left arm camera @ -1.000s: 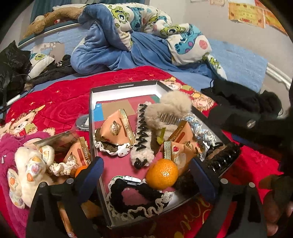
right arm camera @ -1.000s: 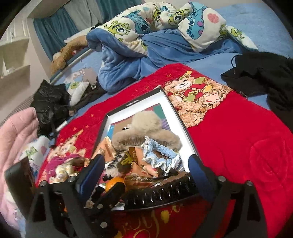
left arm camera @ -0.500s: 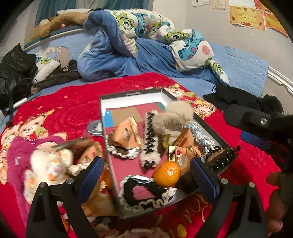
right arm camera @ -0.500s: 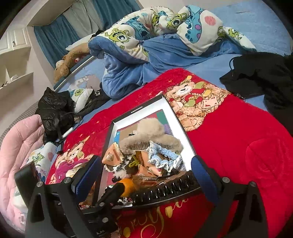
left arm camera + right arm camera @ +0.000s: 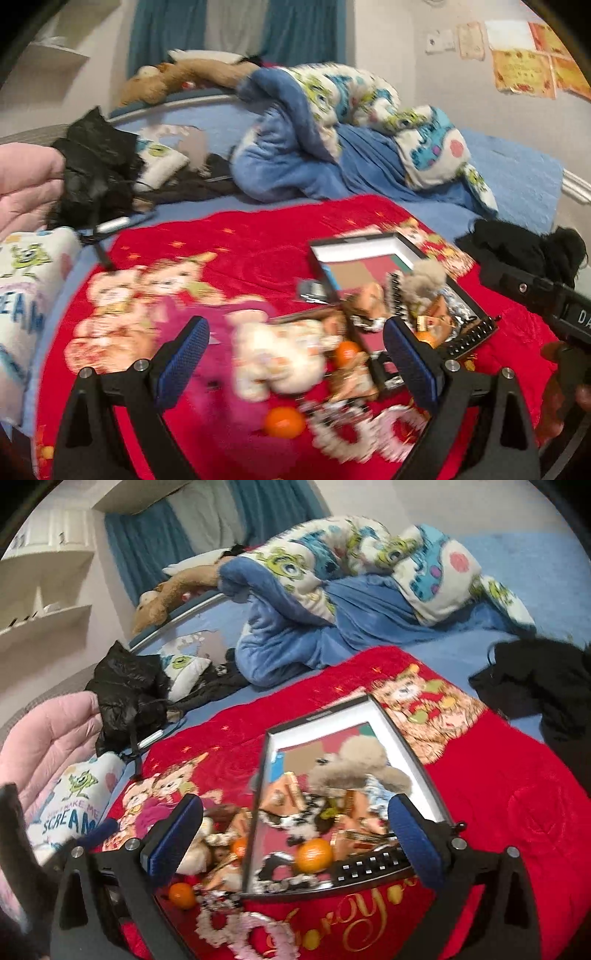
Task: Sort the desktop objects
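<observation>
Left of the tray [image 5: 413,746], loose oranges [image 5: 284,422] lie nearest the left gripper [image 5: 295,363]; both grippers, including the right [image 5: 295,840], gape empty.

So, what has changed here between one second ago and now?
Both views have pulled back and up from the box, so it looks smaller. The left view has swung left; the box is now at its right. The right hand-held gripper has just been opening wider, with nothing held; the left hand-held gripper is open and empty. The box, its tangerine and the clutter beside it lie as before.
</observation>
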A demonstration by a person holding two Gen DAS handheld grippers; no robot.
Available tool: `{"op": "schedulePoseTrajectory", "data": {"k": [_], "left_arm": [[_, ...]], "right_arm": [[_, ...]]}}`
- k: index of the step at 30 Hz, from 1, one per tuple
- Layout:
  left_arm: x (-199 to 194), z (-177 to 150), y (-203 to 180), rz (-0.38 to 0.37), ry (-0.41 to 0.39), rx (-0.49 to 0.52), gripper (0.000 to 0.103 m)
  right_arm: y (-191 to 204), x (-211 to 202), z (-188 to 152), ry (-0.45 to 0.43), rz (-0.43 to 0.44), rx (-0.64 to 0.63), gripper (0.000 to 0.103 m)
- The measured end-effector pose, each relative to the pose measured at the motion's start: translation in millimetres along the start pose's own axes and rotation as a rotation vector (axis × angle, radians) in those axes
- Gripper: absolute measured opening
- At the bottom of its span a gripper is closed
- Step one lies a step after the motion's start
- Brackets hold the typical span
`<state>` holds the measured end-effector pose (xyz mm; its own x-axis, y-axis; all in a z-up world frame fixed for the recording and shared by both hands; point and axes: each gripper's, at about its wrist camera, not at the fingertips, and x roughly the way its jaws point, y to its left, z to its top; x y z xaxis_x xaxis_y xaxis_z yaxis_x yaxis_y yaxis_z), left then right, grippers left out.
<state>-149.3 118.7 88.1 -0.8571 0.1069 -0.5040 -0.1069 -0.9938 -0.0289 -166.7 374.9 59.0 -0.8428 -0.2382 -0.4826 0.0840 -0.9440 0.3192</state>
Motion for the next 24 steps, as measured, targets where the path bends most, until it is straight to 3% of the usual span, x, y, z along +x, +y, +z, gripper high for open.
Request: {"op": "schedulePoseTrajectory", "data": {"k": [5, 9, 14, 19, 24], "left_arm": [[-57, -1, 38, 0.062, -0.05, -0.01, 0.096], [-102, -9, 58, 0.112, -0.096, -0.007, 0.103], [-141, -29, 67, 0.108, -0.115, 0.002, 0.103], [-149, -63, 61, 0.143, -0.112, 0.029, 0.103], [-137, -98, 59, 0.087, -0.091, -0.004, 0.103]], "right_arm": [[42, -30, -2, -0.055, -0.011, -0.077, 0.103], [76, -56, -12, -0.096, -0.011, -0.146, 0.103], [98, -80, -32, -0.13, -0.03, -0.205, 0.103], [86, -91, -76, -0.152, -0.034, -0.105, 0.103], [84, -82, -115, -0.107, -0.169, -0.168, 0.103]]}}
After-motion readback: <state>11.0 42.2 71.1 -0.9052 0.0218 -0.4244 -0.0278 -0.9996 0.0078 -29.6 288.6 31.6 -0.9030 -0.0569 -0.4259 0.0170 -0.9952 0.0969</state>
